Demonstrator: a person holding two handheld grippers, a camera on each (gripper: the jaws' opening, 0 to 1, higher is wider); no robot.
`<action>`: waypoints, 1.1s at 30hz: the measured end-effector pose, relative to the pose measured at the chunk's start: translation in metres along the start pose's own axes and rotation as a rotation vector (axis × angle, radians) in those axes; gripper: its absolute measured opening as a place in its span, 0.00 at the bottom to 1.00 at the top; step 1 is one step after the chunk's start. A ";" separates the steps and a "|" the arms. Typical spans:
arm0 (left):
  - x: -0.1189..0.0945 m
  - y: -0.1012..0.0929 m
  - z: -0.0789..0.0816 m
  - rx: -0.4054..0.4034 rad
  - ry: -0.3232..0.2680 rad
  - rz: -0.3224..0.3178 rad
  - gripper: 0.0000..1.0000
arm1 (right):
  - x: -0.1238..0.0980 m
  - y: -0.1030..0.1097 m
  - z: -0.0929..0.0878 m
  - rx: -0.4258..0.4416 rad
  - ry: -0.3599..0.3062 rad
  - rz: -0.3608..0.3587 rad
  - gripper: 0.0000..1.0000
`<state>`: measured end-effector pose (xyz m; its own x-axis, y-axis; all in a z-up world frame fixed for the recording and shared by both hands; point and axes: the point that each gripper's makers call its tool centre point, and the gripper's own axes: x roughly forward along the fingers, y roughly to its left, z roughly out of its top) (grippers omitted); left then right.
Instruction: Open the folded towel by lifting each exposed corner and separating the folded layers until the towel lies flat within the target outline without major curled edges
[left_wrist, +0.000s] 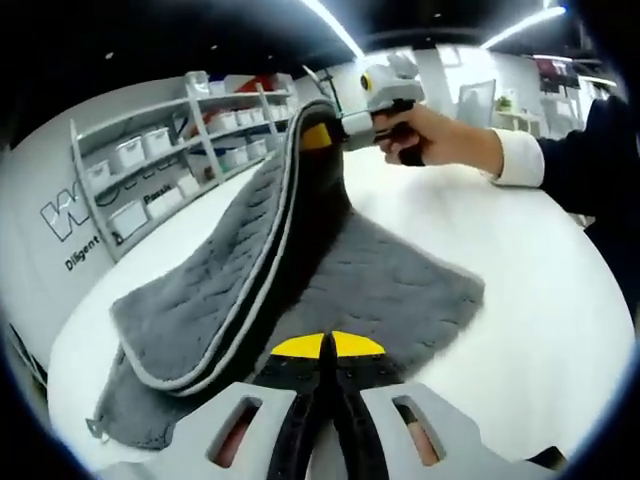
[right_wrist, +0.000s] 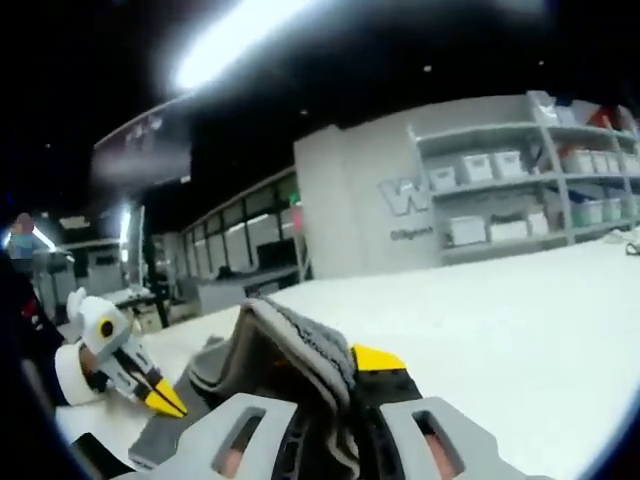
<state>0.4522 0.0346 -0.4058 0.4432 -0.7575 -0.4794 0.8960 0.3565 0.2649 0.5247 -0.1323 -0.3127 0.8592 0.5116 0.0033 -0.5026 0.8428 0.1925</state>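
Towel, left gripper view: grey towel, plush with a stitched quilt pattern and pale piped edging, spread on the white tabletop; one corner is lifted high, so a folded layer rises off the lower layer as a curved flap.
Left gripper, left gripper view: left gripper with yellow-tipped black jaws pressed together at the towel's near edge; whether cloth is caught between them I cannot tell.
Right gripper, left gripper view: right gripper, held by a hand in a white cuff, clamps the raised corner above the towel.
Open room, left gripper view: bare tabletop lies to the right of the towel and beyond it; white shelves with bins stand behind the towel.
Towel, right gripper view: folded plush edge with pale piping drapes between the right gripper's jaws, which are closed on it.
Left gripper, right gripper view: yellow-tipped and low, left of the towel.
Open room, right gripper view: wide bare tabletop right of the towel, with a grey wall and shelves behind it.
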 end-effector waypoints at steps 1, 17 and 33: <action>-0.001 0.001 -0.001 0.000 0.003 0.002 0.01 | 0.000 0.001 0.000 -0.001 -0.001 0.005 0.02; -0.009 0.015 -0.010 -0.020 0.031 0.025 0.01 | 0.001 -0.019 -0.013 -0.142 0.076 -0.070 0.11; -0.021 0.030 -0.022 -0.069 0.066 0.045 0.01 | -0.008 -0.045 -0.040 -0.255 0.276 -0.111 0.20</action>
<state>0.4705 0.0740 -0.4062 0.4822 -0.7028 -0.5230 0.8738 0.4282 0.2303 0.5368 -0.1676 -0.3608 0.8690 0.4113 -0.2750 -0.4455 0.8922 -0.0736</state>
